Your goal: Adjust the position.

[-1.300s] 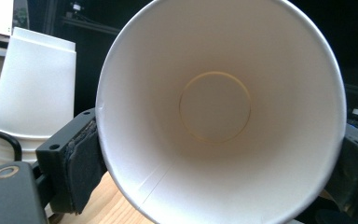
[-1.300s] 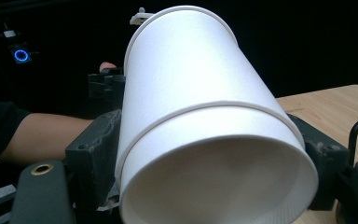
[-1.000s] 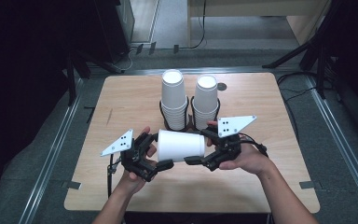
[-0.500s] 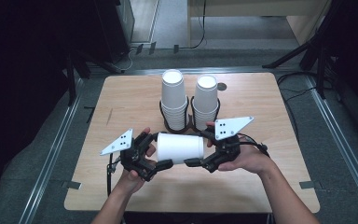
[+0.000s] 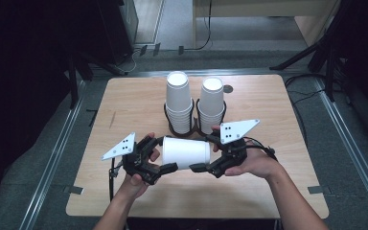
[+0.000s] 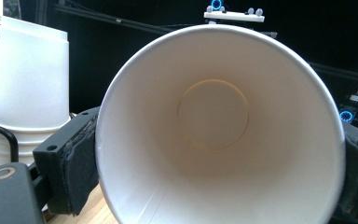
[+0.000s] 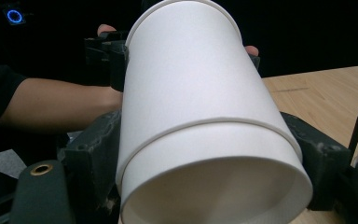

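Left gripper (image 5: 165, 158) closing on cup (image 5: 186, 153); stacks (image 5: 178, 101) behind

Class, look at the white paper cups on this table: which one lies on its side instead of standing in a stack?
The cup held level between the two grippers, nearest the person. The others stand nested in two stacks behind it.

Two cup stacks (image 5: 178, 103) (image 5: 211, 104) stand on the wooden table (image 5: 124, 103).

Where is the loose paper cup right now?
In the high view, the paper cup lies sideways between the left gripper and right gripper, just before the two cup stacks.
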The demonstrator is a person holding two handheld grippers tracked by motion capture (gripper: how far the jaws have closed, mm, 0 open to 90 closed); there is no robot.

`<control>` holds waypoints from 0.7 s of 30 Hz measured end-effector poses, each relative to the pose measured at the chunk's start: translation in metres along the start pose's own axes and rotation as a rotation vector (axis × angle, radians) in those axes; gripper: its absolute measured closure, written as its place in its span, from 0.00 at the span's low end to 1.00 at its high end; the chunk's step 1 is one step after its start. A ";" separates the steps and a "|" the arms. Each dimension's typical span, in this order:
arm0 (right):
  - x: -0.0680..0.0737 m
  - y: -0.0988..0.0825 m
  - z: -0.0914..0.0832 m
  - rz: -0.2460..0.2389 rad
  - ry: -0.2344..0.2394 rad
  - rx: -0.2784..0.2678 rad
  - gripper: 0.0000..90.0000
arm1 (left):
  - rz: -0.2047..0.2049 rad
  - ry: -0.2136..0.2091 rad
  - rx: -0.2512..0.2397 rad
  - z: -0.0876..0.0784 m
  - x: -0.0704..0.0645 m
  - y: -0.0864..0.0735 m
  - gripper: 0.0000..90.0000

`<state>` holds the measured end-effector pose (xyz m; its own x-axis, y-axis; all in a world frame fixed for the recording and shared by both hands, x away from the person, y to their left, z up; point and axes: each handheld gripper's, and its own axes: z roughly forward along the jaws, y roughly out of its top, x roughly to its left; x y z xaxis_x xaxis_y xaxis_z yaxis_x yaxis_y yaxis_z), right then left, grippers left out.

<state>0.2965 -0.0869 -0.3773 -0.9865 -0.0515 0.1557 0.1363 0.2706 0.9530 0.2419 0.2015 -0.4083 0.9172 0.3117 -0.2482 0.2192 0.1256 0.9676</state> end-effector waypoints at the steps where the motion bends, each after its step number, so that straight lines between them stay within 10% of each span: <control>1: 0.000 0.000 0.000 -0.001 0.001 0.001 0.24 | 0.002 -0.001 0.001 0.000 0.000 0.000 0.07; 21: 0.000 0.001 0.000 0.022 -0.028 0.053 0.01 | 0.012 -0.001 0.012 -0.004 0.002 0.000 0.07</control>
<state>0.2962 -0.0866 -0.3763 -0.9855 -0.0183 0.1685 0.1538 0.3215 0.9343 0.2422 0.2059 -0.4084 0.9202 0.3121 -0.2362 0.2117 0.1108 0.9710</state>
